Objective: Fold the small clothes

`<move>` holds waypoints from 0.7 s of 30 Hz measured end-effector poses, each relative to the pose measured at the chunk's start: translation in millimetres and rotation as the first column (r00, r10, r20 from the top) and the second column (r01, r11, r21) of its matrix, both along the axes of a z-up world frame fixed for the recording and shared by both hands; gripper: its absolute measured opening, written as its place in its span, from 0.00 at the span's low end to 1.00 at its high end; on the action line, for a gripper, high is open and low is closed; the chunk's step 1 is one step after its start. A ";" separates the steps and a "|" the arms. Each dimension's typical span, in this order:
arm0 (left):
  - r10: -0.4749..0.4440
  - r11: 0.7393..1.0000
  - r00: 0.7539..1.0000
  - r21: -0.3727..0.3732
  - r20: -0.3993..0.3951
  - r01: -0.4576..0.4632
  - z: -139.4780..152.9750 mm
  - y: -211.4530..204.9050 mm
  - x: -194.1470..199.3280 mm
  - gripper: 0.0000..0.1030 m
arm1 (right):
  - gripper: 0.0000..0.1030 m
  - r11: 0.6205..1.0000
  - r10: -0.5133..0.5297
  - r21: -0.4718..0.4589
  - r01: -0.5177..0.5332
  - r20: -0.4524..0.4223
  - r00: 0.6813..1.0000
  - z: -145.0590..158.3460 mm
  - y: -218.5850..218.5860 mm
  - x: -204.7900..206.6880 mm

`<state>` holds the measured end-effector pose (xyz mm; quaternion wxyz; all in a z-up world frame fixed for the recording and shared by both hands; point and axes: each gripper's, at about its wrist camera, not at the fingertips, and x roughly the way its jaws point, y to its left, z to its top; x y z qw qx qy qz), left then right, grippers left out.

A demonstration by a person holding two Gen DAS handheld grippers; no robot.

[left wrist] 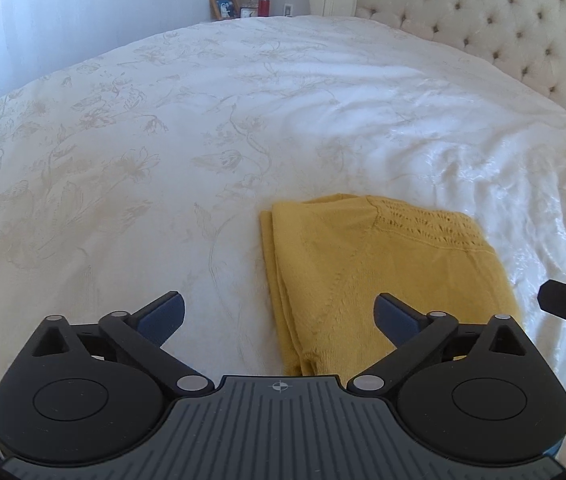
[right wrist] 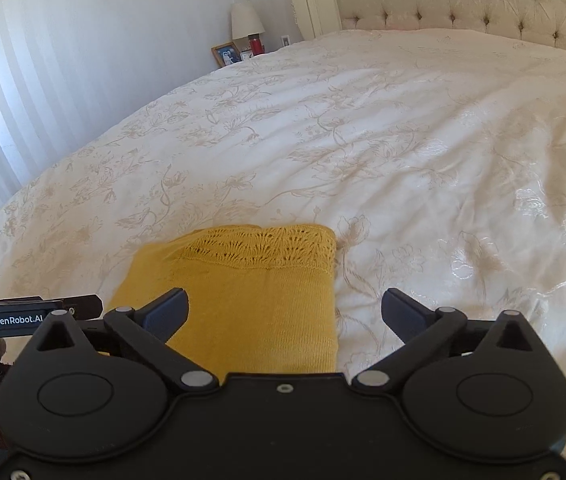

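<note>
Folded yellow knit garment lying flat on a white floral bedspread, left gripper and right gripper above its near edge, jaws released, grasping nothing

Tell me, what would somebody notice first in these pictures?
The folded yellow knitted garment lies on the white flowered bedspread, bright against it. The left gripper and right gripper hang over its near edge, fingers spread wide and holding nothing. A tufted headboard stands behind.
</note>
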<state>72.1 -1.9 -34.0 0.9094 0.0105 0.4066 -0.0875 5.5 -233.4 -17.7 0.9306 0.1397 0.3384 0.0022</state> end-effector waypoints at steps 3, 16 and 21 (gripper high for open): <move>-0.028 0.999 0.999 -0.018 -0.019 0.028 -0.8 -2.5 -12.9 1.00 | 0.99 1.000 -0.011 0.012 0.011 -0.021 1.000 2.4 3.4 -12.6; -0.040 0.996 0.997 0.080 -0.059 0.045 -1.3 -23.6 -58.8 0.99 | 0.99 0.998 -0.067 0.007 0.068 -0.078 0.995 1.1 15.1 -54.1; -0.010 0.997 0.998 0.072 -0.054 0.014 4.7 -20.9 -70.2 0.99 | 0.99 0.997 -0.073 -0.011 0.072 -0.092 0.993 1.5 21.9 -65.7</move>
